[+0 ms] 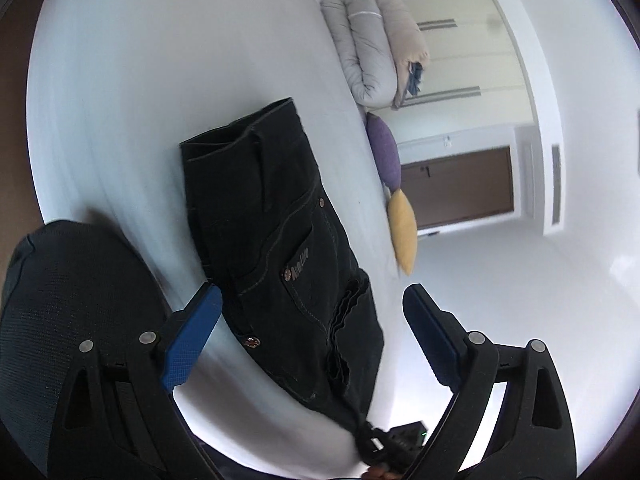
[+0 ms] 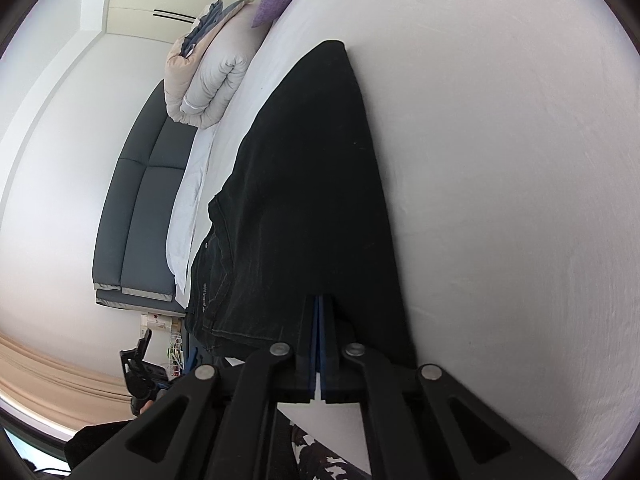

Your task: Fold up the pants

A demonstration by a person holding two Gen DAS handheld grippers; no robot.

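Pants (image 1: pixel 276 240) are lying folded on the bed (image 1: pixel 140 80). The left gripper (image 1: pixel 312 332) is hovering with fingers wide and empty; the right gripper (image 2: pixel 320 344) is pinching the pants' near edge, fingers closed. Risk: pulling on that clamped edge is likely dragging the fold askew.

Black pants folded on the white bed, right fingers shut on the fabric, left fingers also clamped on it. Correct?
Not quite. The left gripper is open: the left wrist view shows its blue fingers spread wide, pressing nothing. The rest holds: black pants on the white bed, right gripper shut on the fabric.
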